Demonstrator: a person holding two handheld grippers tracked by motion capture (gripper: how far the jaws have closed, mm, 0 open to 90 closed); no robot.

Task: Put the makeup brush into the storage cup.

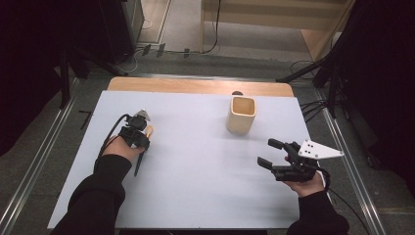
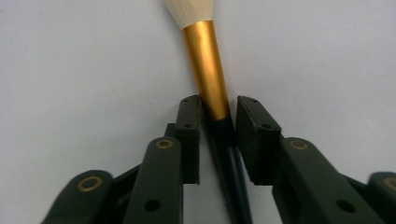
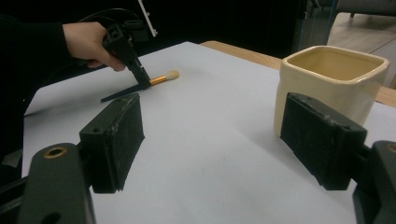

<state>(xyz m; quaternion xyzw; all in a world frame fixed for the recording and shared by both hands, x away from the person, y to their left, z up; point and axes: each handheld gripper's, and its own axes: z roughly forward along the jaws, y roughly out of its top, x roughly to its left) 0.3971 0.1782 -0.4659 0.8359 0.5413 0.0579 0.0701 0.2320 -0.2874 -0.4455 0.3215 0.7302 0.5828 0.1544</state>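
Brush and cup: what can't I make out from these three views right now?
- Brush: left gripper view, bristle tip cut off by the top edge, handle end by the bottom edge.
- Brush in the high view: mostly hidden under the left hand-held gripper.
- Grip: the left gripper view doesn't settle whether both pads press the handle.
- Cup: bottom inside hidden by its own wall in the right gripper view and the high view.

Matt white sheet, glossy brush, glazed cup.
Brush (image 2: 208, 60): polished gold metal ferrule, soft pale bristles, glossy dark handle. Left gripper (image 2: 218, 112) and right gripper (image 3: 210, 135): matt black plastic, faintly scuffed pads. Cup (image 3: 334, 79): smooth cream glaze, slight sheen. Table (image 1: 195, 161): matt white cover, wood edge.
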